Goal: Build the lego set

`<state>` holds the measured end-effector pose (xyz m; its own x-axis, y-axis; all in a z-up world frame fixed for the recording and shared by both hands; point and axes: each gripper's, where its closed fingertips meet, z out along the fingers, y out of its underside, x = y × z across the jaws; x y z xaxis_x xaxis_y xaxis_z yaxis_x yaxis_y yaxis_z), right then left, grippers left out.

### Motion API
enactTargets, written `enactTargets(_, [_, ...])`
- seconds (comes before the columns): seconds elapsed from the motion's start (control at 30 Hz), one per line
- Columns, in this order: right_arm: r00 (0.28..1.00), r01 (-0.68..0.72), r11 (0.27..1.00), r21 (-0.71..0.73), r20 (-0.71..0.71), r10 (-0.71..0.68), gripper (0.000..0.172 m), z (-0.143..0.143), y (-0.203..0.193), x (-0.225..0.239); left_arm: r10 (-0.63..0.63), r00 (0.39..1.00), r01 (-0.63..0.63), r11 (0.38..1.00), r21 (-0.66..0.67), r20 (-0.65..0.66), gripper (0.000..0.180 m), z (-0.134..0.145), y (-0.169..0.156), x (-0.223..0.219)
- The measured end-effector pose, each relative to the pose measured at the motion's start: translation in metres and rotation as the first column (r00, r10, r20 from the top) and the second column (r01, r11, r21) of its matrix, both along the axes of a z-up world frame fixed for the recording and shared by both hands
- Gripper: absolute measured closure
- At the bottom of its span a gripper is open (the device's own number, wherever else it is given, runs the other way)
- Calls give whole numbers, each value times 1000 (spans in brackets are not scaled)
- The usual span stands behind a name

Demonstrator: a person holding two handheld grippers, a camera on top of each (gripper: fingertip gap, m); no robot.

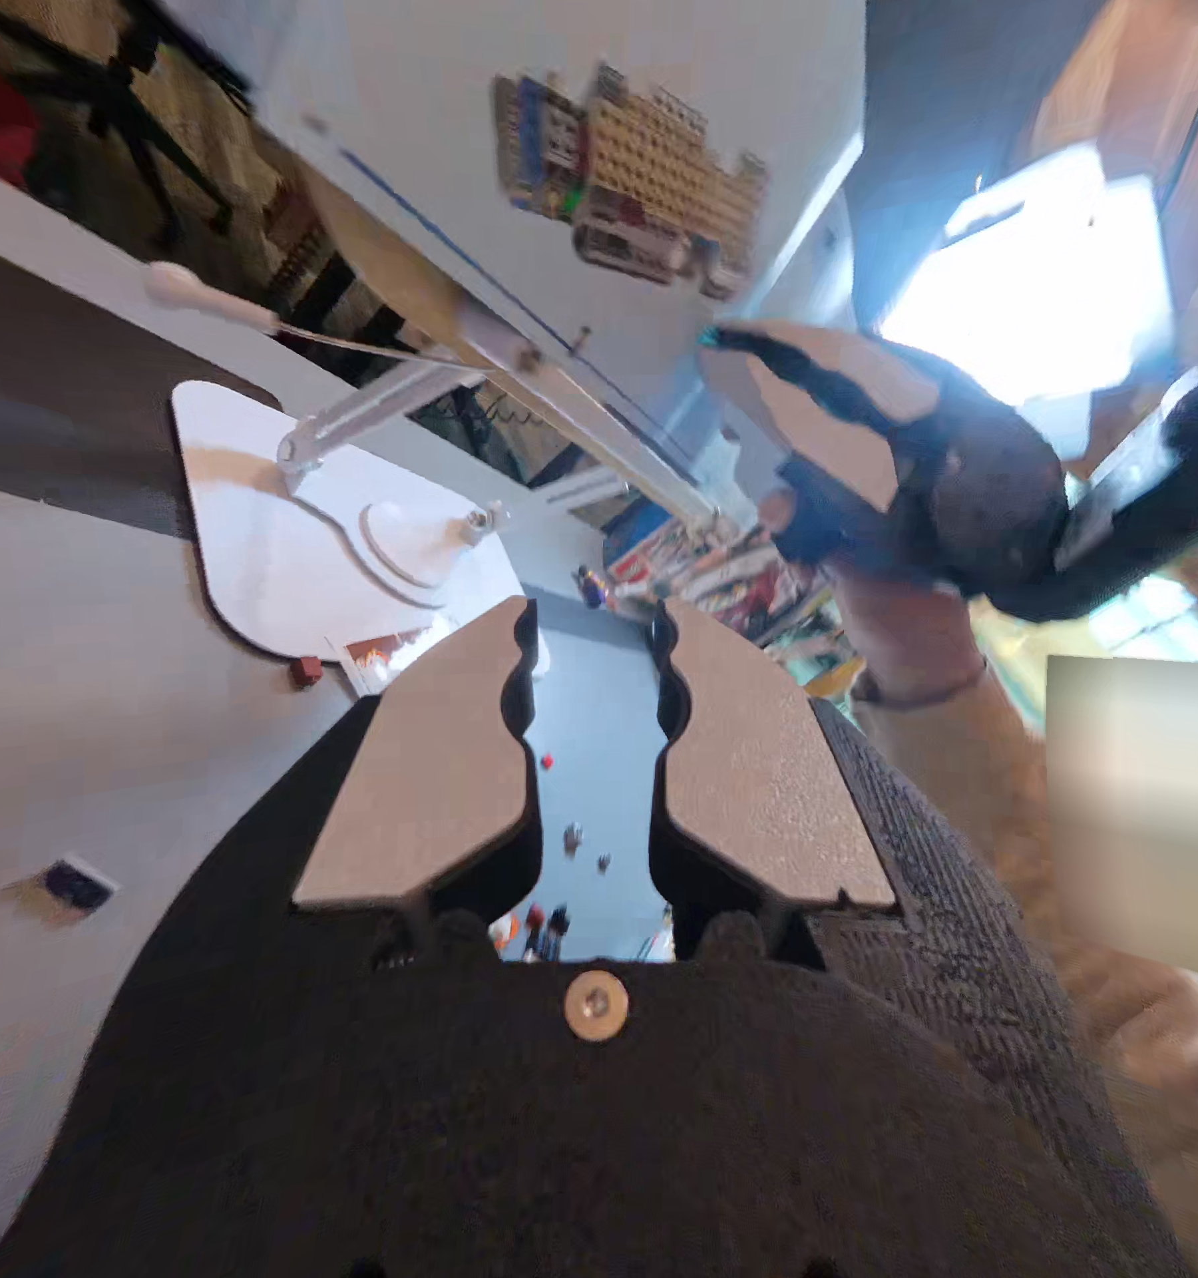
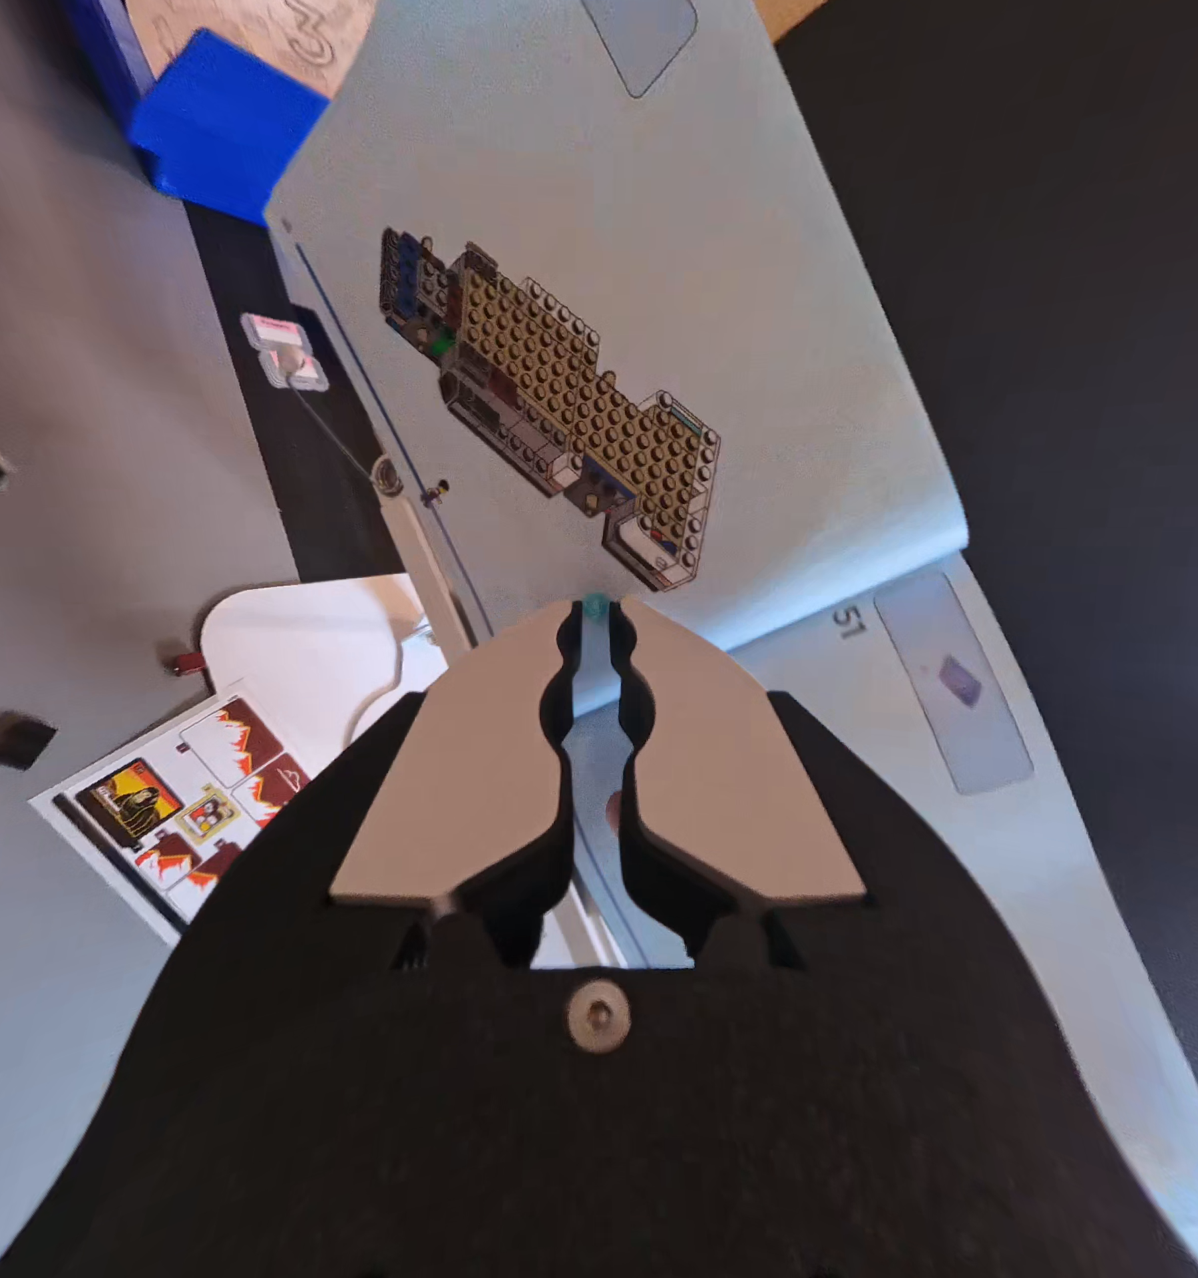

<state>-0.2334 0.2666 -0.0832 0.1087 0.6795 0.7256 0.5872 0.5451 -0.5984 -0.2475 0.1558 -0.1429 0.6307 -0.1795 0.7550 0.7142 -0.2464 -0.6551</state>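
Your right gripper (image 2: 595,608) pinches a tiny teal piece (image 2: 595,607) at its very tips, above the instruction booklet (image 2: 790,346); any jolt likely drops it. Left gripper (image 1: 593,622) spread, empty.

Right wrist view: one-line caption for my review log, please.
Right gripper pinches a tiny teal piece at its fingertips above an open instruction booklet.

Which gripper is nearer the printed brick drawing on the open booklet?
Right. The right gripper hangs just off the drawing, pinching a small teal piece. The left gripper is open, back over the table beside the lamp base.
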Motion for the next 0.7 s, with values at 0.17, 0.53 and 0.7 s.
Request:
enactTargets(0.17, [994,54,997,62,90,-59,164,-6,5,-18,103,975,-114,993,44,197,140,-8,51,-37])
enactTargets(0.53, [994,52,999,7,98,-52,164,-8,10,-24,150,942,-213,959,187,299,180,16,71,-55])
enactTargets(0.7, [993,54,999,5,103,-54,164,-8,11,-24,172,946,-211,970,122,275,180,7,65,-54])
